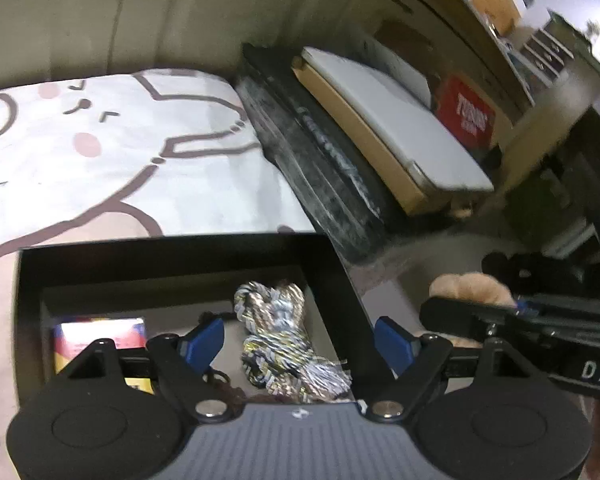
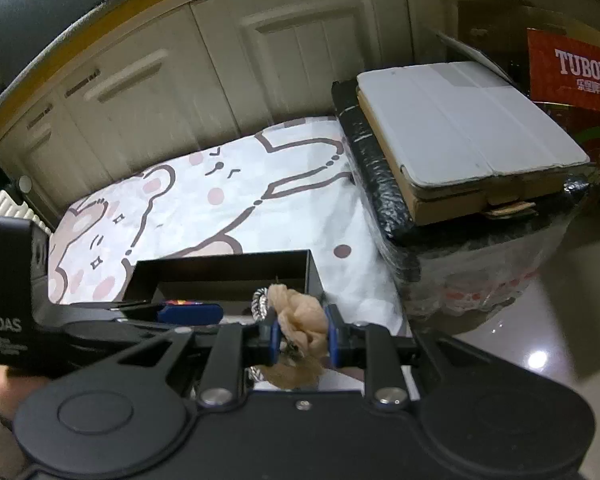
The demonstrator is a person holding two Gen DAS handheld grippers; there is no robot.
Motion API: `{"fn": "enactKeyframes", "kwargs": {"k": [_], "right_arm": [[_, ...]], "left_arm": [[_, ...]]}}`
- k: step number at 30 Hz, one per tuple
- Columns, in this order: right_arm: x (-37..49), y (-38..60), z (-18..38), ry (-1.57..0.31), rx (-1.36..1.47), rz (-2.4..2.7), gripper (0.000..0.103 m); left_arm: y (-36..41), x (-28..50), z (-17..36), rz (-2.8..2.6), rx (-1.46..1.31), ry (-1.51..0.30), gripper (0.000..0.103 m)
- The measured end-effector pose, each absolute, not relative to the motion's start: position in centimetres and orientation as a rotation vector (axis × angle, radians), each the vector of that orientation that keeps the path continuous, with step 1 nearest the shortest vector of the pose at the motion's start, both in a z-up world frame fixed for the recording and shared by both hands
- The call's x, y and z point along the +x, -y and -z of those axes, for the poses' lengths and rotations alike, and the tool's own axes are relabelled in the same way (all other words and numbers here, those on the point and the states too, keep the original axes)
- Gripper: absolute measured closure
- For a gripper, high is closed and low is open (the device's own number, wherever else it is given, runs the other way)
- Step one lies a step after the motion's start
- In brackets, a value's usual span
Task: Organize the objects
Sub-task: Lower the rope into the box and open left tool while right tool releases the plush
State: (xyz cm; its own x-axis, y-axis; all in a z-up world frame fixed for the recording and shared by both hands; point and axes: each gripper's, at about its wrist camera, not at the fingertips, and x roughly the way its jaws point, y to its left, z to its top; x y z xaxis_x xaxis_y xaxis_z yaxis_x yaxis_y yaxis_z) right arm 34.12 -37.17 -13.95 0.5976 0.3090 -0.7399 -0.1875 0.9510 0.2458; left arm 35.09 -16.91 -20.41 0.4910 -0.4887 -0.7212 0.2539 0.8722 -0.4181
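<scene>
A black open box [image 1: 180,256] is seen in the lower half of the left wrist view, resting on a white sheet with a cartoon bear print [image 1: 112,152]. The left gripper [image 1: 300,340] is held over the box with its blue pads [image 1: 204,338] spread wide; nothing is pressed between them. A coiled, multicoloured braided cord [image 1: 276,332] lies on the box floor, in the gap between the pads and slightly beyond them. A small colourful packet [image 1: 100,334] is seen at the lower left of the box, partly hidden by the gripper's left finger.

In the right wrist view, the right gripper [image 2: 302,338] is closed narrowly on a beige braided cord bundle [image 2: 300,312], which sits at the frame's lower centre, above the near edge of the box. The same bundle appears at the right edge of the left wrist view, outside the box.

At the upper right, a white tablet case [image 2: 468,120] is stacked on a brown carton [image 2: 460,202], with a red TUBORG box [image 2: 572,68] behind.
</scene>
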Motion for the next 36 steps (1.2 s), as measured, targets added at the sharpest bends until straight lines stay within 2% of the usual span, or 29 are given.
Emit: {"fn": "enactKeyframes", "kwargs": {"k": [16,21,23,25,27,36], "right_arm": [[37.2,32.6,16.8,-0.945,0.291,-0.364,0.08],[38.2,31.1,17.9,-0.961,0.319,-0.37,0.079],[38.5,30.7,18.4,-0.962,0.332,-0.37,0.076],[38.7,30.6,18.9,-0.972,0.353,-0.347,0.059],[38.6,30.2,19.3,-0.986,0.34,-0.326,0.052],[37.7,30.2,18.8,-0.979,0.246,-0.282,0.048]], "left_arm": [[10.8,33.8,16.3,0.18,-0.172,-0.903,0.02],[8.7,33.3,15.7,0.134,-0.187,-0.89,0.015],[8.2,33.2,15.8,0.122,-0.188,-0.894,0.014],[7.8,33.1,15.8,0.106,-0.185,-0.896,0.01],[7.5,32.9,15.9,0.087,-0.176,-0.893,0.002],[6.6,32.4,15.8,0.063,-0.162,-0.903,0.001]]}}
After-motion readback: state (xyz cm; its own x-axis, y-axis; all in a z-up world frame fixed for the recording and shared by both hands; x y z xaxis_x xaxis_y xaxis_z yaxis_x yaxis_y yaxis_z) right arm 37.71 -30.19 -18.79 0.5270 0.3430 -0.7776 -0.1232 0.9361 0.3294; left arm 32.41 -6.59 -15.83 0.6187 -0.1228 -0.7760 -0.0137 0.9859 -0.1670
